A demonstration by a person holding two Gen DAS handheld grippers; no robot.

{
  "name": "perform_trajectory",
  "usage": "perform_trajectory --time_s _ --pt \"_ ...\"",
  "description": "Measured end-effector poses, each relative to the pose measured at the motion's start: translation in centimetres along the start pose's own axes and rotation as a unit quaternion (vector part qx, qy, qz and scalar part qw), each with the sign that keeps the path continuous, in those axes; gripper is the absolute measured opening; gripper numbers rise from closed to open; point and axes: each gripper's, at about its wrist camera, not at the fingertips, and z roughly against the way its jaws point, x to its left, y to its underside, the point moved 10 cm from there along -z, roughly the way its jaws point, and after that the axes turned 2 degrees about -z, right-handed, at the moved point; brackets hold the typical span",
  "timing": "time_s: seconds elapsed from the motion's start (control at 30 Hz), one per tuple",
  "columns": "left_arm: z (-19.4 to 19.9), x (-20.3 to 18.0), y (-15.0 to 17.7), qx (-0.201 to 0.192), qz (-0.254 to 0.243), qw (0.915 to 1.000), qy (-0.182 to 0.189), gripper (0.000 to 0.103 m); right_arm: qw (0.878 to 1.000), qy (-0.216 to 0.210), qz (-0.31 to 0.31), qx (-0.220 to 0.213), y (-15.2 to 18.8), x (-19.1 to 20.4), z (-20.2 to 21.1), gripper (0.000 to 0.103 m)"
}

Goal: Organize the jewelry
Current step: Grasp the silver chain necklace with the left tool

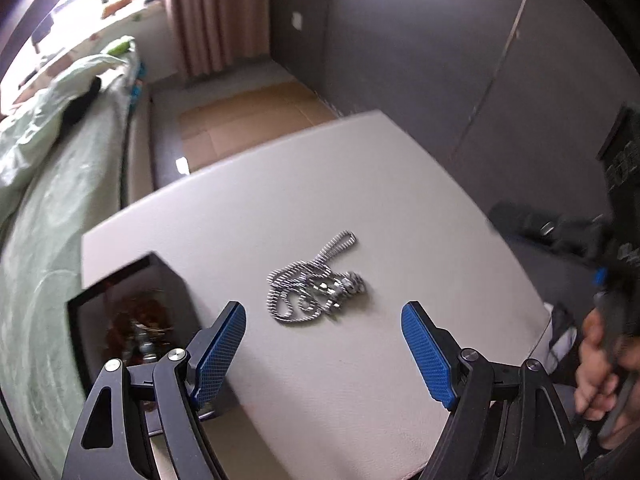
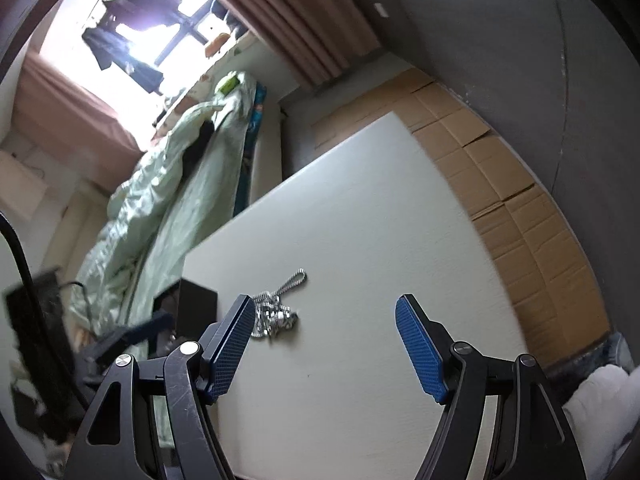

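Jaws wide above white table [image 1: 400,184], bed [image 1: 48,184] beside.

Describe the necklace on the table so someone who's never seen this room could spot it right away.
Find the white table beside the bed with the pale green quilt. Near the table's middle, right of the open black box at its edge, lies the silver chain, heaped in a tangle with one loop trailing away. It is the only shiny metal thing lying loose on the tabletop.

Green quilt [image 1: 48,148], flattened cardboard [image 2: 500,184]
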Motion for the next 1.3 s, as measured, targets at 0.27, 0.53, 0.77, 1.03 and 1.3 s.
perform_trajectory --time_s 0.27,0.53,0.77,1.03,1.3 --pt "-3.5 -0.5 0.1 0.049 -0.013 0.9986 -0.015 0.081 1.0 -0.008 -0.02 -0.008 -0.6 -1.6 1.1 0.073" --pt "-6.2 -0.3 0.5 0.086 -0.032 0.9953 -0.032 0.081 0.999 -0.019 -0.027 -0.009 -0.7 -2.1 1.6 0.073" --pt "-7.8 1.8 0.1 0.099 -0.001 0.9942 -0.042 0.081 0.999 -0.026 -0.045 -0.016 -1.0 -3.2 2.1 0.073" --pt "-8.2 1.9 -0.9 0.086 0.002 0.9954 -0.042 0.077 0.998 -0.025 -0.048 -0.01 -0.9 -3.4 1.8 0.073" --pt "-7.4 0.3 -0.4 0.079 -0.021 0.9962 -0.03 0.021 0.999 -0.019 -0.042 -0.003 -0.7 -3.3 1.3 0.073"
